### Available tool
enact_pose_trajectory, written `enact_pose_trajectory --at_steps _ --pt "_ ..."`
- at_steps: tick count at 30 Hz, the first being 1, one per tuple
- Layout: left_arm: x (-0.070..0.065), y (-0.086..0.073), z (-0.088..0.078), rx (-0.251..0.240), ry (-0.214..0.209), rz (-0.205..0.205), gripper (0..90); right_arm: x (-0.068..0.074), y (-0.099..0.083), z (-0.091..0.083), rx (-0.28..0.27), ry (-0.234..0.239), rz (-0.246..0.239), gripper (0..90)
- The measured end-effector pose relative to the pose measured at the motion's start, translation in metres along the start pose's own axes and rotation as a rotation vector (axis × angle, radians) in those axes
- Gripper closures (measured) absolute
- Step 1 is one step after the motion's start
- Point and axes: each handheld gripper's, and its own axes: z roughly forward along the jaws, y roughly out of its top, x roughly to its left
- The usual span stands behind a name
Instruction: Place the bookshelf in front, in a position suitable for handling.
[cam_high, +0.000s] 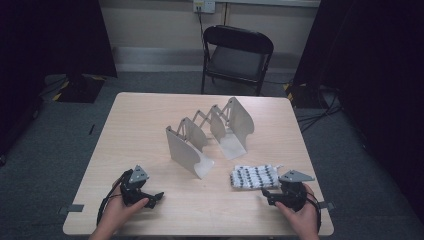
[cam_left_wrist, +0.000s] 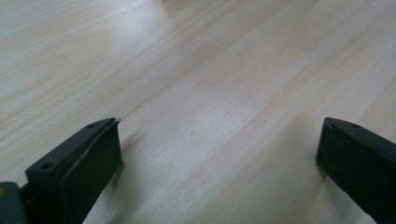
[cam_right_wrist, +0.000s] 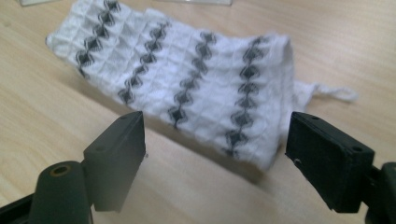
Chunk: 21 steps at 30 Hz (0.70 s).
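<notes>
Nearest the person, the left tool (cam_high: 150, 196) rests low over bare desk (cam_high: 150, 125) at the front left, its jaws spread wide with nothing but wood grain between them. The right tool (cam_high: 272, 192) sits at the front right, also gaping wide and empty, aimed at the near edge of a folded cloth (cam_right_wrist: 187, 84) that lies flat on the desk just ahead of it. The cloth is white with rows of dark diamond marks and a quilted weave, and it looks light, soft and floppy, so it should sag and may unfold if lifted by one corner. A pinch across the thick folded edge closest to the jaws would likely catch all layers; the thin loop (cam_right_wrist: 331, 92) at one end seems too slight to hold well, though it is somewhat blurred. Farther back, mid-desk, stands a pale folding rack (cam_high: 210, 135), well apart from the cloth. Beyond the desk is a dark chair (cam_high: 237, 55).
</notes>
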Motion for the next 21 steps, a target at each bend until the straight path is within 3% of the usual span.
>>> enact_pose_trajectory --at_steps 6,10,12,19,21 --pt "0.000 0.000 0.000 0.001 0.001 0.000 0.0 -0.007 0.018 0.003 -0.029 -0.001 0.011 24.9" --pt "0.000 0.000 0.000 0.000 0.000 0.000 0.0 -0.011 0.024 0.012 -0.020 -0.001 0.009 25.8" --pt "0.000 0.000 0.000 0.000 0.000 0.000 0.0 -0.012 0.027 0.019 -0.005 -0.007 -0.004 27.5" --pt "0.000 0.000 0.000 0.000 0.001 0.000 0.0 -0.012 0.027 0.040 0.057 0.009 0.017 34.5" --pt "0.000 0.000 0.000 0.000 0.001 0.000 0.0 -0.015 0.026 0.041 0.059 -0.004 0.059 34.7"
